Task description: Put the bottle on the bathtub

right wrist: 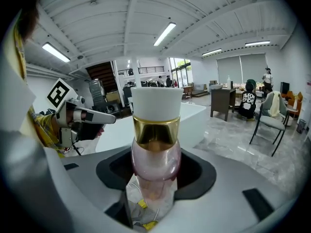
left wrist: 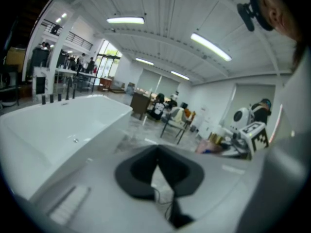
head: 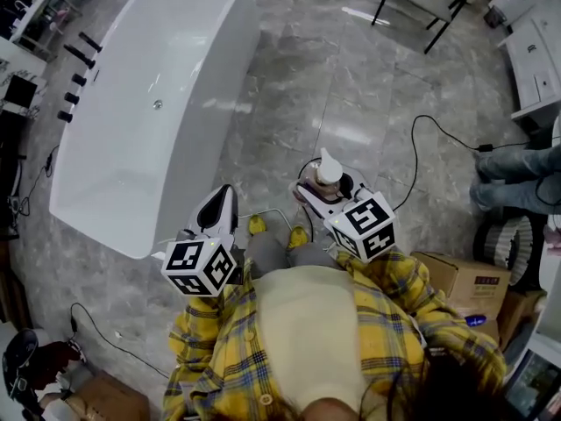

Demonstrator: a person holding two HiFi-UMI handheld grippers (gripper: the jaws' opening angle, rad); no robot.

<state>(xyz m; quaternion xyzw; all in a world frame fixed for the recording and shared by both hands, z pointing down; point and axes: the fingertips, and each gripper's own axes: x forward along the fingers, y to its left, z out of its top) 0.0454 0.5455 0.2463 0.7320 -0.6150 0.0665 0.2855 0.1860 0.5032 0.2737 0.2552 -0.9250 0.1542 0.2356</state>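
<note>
While R hand-held gripper (head: 323,192) clamps 1 bottle (right wrist: 155,147), L hand-held gripper (left wrist: 157,162) jaws together, empty; 1 bathtub (head: 203,49) near.

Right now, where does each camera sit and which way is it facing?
Head view: on the person's head, looking steeply down at the bathtub, floor, left gripper and right gripper; the plaid shirt shows below.
Left gripper view: on the left gripper, looking along its shut, empty jaws toward the bathtub; the right gripper's marker cube shows at right.
Right gripper view: on the right gripper, looking along jaws shut on the bottle; the left gripper shows at left.
Shared: both gripper views show the bathtub.
</note>
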